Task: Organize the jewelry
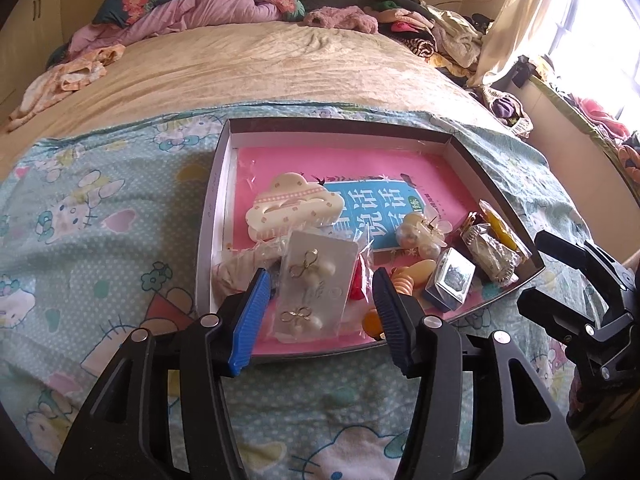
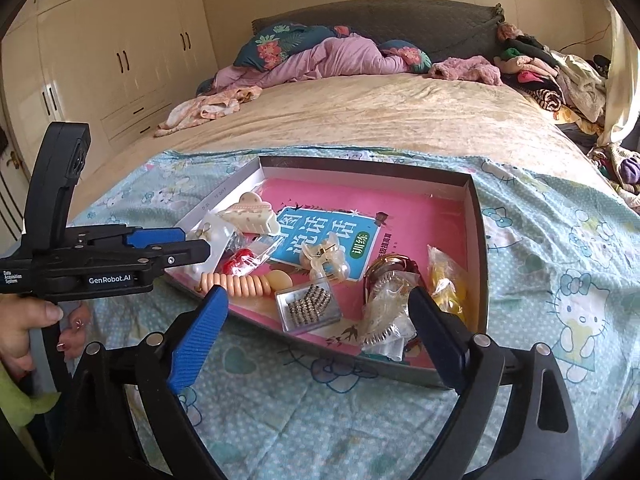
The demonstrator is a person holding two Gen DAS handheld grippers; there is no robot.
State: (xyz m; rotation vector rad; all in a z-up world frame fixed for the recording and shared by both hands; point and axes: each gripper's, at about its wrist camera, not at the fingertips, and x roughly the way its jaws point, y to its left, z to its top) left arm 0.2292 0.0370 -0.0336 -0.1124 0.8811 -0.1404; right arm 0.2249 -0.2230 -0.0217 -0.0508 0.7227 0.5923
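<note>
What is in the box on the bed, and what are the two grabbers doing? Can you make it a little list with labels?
place: shallow box on a cartoon-cat sheet on a bed
box floor: pink book
hair clip: cream claw clip, far left part of box
earrings: bow-and-pearl pair on a white card
clear case: small, sparkly piece inside
hair tie: peach spiral coil
left gripper: open, over the earring card
right gripper: open wide, holding nothing

Cat-print sheet (image 2: 540,280) over beige bedspread (image 2: 360,120); pink quilt (image 2: 332,60), clothes pile (image 2: 560,76) at headboard; wardrobe (image 2: 100,60) at left.
</note>
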